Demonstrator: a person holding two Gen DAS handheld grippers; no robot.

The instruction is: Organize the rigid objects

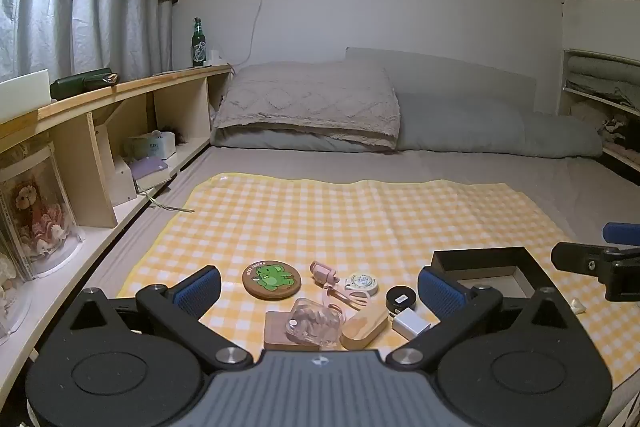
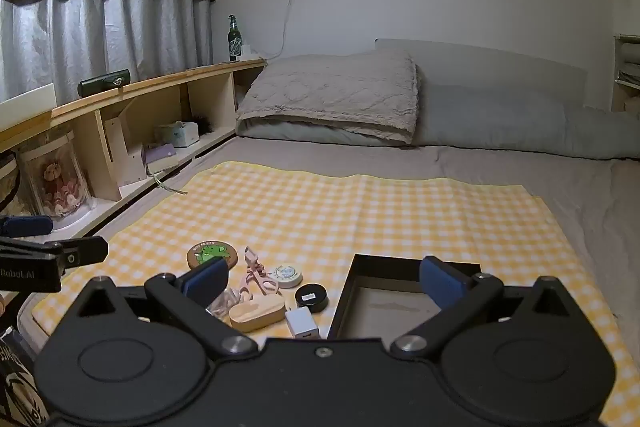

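Up close, the left tool (image 1: pixel 318 291) hovers above a yellow checked mat (image 1: pixel 360 219) spread on a bed (image 1: pixel 520 175), its two blue-padded fingers (image 1: pixel 198 289) spread wide apart with nothing gripped. Framed between them is a cluster of small objects lying on the mat: a round coaster with a green cartoon animal (image 1: pixel 271 279), a pink eyelash curler (image 1: pixel 334 287), a small round white tin (image 1: pixel 362 283), a black round case (image 1: pixel 401 298), a white charger plug (image 1: pixel 411 323), an oval wooden block (image 1: pixel 365 325), and a clear plastic box (image 1: pixel 315 321) resting on a square wooden piece (image 1: pixel 278 331). Just to the right of the cluster sits an open black tray (image 1: pixel 484 257) with a pale floor. The right tool (image 2: pixel 324 281) also hangs over the mat with its fingers (image 2: pixel 442 281) wide apart and holding nothing; its right finger is in front of the tray, its left finger in front of the coaster and clear box. Beyond the mat lie a folded beige quilt (image 1: pixel 308 107) and a grey pillow (image 1: pixel 480 125) against a white wall. Along the left runs a wooden shelf (image 1: pixel 120 91) carrying a green bottle (image 1: pixel 199 45) and a dark green pouch (image 1: pixel 84 83), beneath grey curtains (image 1: pixel 80 27).
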